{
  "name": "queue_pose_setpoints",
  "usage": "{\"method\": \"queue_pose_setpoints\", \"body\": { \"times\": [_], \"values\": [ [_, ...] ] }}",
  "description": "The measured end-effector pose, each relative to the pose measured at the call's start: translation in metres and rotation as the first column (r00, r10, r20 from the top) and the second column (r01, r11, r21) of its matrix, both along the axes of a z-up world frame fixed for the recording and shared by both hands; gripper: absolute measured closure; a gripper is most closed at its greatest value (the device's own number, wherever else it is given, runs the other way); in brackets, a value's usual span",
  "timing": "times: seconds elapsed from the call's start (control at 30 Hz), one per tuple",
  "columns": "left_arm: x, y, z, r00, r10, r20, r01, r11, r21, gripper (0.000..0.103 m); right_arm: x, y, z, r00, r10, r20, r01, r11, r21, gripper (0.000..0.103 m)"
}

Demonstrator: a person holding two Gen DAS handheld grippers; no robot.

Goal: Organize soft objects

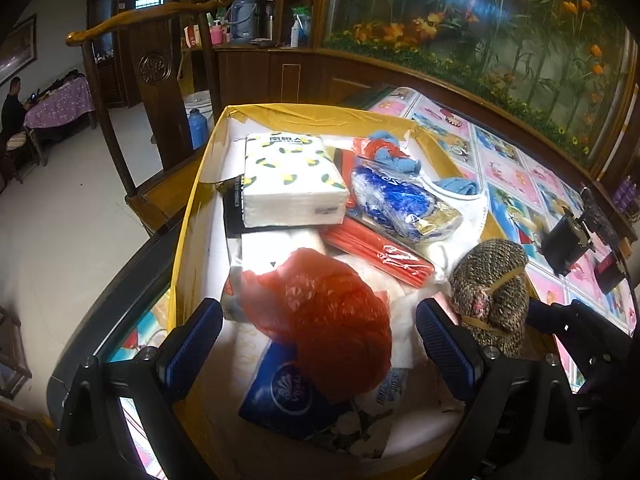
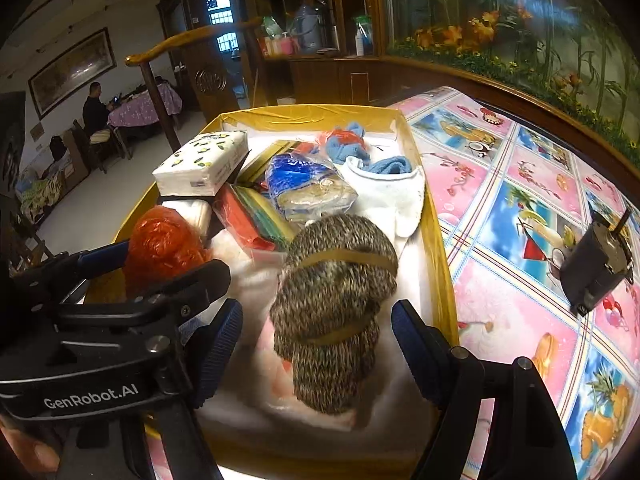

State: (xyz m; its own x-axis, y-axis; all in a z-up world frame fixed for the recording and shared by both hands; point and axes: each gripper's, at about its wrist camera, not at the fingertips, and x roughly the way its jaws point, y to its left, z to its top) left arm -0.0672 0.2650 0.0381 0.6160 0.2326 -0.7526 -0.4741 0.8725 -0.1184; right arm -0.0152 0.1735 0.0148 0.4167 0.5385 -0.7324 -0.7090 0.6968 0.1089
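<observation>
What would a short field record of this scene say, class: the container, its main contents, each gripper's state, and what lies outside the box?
container: yellow-edged box on a patterned tablecloth
near end: knitted bundle bound with rubber bands; red plastic bag; blue tissue pack
far end: lemon-print tissue pack, blue wrapped packet, white cloth, blue sock
left gripper: open, above the red bag
right gripper: open, bundle between the fingers, pads apart from it
outside box: small black device
</observation>
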Motion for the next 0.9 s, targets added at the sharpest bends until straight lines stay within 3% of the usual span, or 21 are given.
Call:
{"method": "queue_pose_setpoints", "body": {
  "times": [0.17, 0.4, 0.63, 0.9],
  "values": [
    [0.016, 0.008, 0.004, 0.997, -0.051, -0.049, 0.048, 0.997, -0.062, 0.006, 0.010, -0.001, 0.003, 1.000, -0.011, -0.026, 0.012, 1.000, 0.018, 0.023],
    [0.041, 0.011, 0.000, 0.989, -0.094, -0.112, 0.089, 0.995, -0.049, 0.006, 0.016, -0.002, 0.007, 0.998, 0.001, -0.055, 0.000, 1.000, 0.022, 0.024],
    [0.024, 0.014, 0.001, 0.996, -0.077, -0.049, 0.072, 0.993, -0.095, 0.005, 0.002, -0.016, 0.018, 0.999, 0.006, -0.033, -0.004, 0.999, 0.048, 0.021],
    [-0.007, 0.012, 0.019, 0.998, -0.053, 0.015, 0.054, 0.998, -0.036, 0.005, -0.017, -0.037, 0.034, 1.000, -0.005, 0.007, 0.004, 0.995, 0.097, 0.021]
  ]
}}
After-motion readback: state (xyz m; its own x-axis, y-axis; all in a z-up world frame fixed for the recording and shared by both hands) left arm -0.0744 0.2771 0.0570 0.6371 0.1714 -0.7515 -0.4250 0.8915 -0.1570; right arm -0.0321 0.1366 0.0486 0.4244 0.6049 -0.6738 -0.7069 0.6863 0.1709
